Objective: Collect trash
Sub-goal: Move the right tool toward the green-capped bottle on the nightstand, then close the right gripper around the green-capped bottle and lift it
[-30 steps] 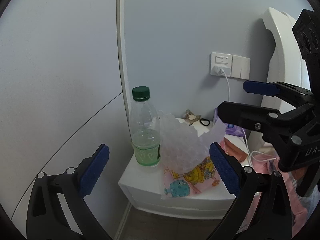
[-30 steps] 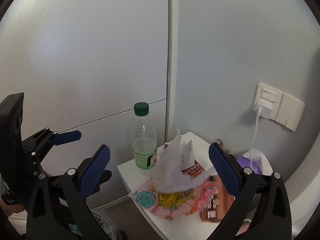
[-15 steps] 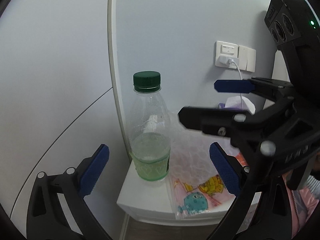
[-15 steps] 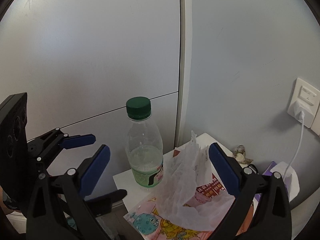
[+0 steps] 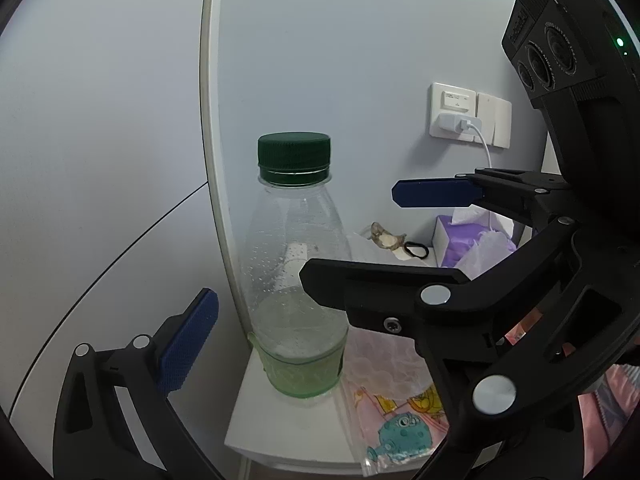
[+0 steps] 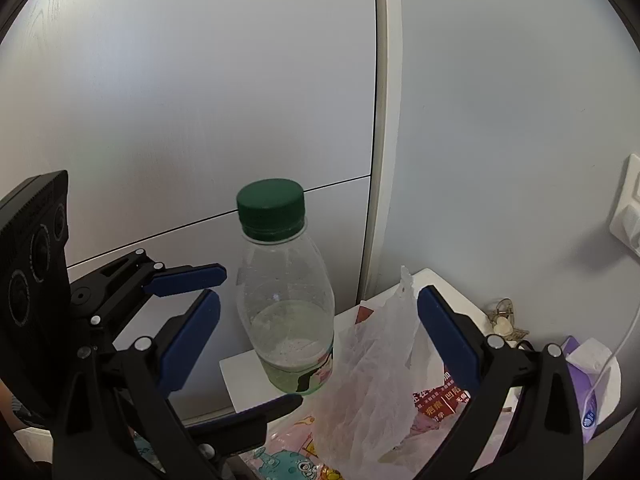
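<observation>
A clear plastic bottle (image 5: pixel 296 280) with a green cap and a little liquid stands upright at the left end of a white nightstand (image 5: pixel 280 436). My left gripper (image 5: pixel 318 320) is open, level with the bottle's lower half; its right finger is hidden behind the other gripper. My right gripper (image 6: pixel 318 320) is open too, and the bottle (image 6: pixel 286 312) and a crumpled translucent bag (image 6: pixel 376 368) lie in the line between its pads. The bag rests on a pink cartoon wrapper (image 5: pixel 400 420). Each gripper shows in the other's view, close beside the bottle.
A pale wardrobe panel (image 6: pixel 200 120) stands right behind the bottle. Further right on the nightstand lie a red packet (image 6: pixel 440 400), a purple tissue pack (image 5: pixel 476 240), a hair clip (image 5: pixel 384 236) and a black hair tie (image 5: pixel 416 248). A charger (image 5: pixel 454 122) is plugged into the wall socket.
Both grippers have moved in close to the bottle, which now looks much larger. The right gripper has swung across the left wrist view and covers the bag there.
</observation>
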The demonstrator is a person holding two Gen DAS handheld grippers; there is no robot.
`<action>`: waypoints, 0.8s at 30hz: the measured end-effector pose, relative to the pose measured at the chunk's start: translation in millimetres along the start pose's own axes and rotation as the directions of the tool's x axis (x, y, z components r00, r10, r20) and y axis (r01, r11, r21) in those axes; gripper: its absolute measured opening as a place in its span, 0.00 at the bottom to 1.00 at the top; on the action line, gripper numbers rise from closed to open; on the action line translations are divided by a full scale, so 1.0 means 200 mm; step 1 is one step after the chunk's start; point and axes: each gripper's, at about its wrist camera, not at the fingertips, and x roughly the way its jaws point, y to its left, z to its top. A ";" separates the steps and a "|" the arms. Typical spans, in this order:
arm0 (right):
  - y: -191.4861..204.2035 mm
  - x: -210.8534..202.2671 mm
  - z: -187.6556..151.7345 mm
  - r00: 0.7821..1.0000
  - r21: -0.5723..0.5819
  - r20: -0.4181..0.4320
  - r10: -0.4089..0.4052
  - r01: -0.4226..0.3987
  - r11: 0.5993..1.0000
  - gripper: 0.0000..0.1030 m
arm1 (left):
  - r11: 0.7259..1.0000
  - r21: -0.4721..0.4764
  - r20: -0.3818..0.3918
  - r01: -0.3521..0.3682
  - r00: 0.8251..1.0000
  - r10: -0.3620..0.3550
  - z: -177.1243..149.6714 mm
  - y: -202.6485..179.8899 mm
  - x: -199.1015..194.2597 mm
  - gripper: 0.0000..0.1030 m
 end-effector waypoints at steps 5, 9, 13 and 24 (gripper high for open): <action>0.00 0.04 0.00 1.000 -0.012 0.003 0.019 -0.019 1.000 0.93 | 1.000 -0.002 0.020 0.021 1.000 -0.021 0.00 0.03 0.03 0.94; 0.02 0.06 0.00 0.999 -0.023 -0.002 0.037 -0.037 0.999 0.93 | 0.999 0.010 0.023 0.046 0.999 -0.046 0.01 0.04 0.07 0.93; 0.03 0.10 0.00 0.999 -0.026 -0.017 0.051 -0.051 0.998 0.76 | 0.998 0.030 0.026 0.052 0.998 -0.053 0.00 0.03 0.09 0.87; 0.05 0.09 0.00 0.997 0.002 -0.028 0.079 -0.079 0.997 0.57 | 0.998 0.030 0.022 0.050 0.998 -0.051 -0.01 0.03 0.13 0.70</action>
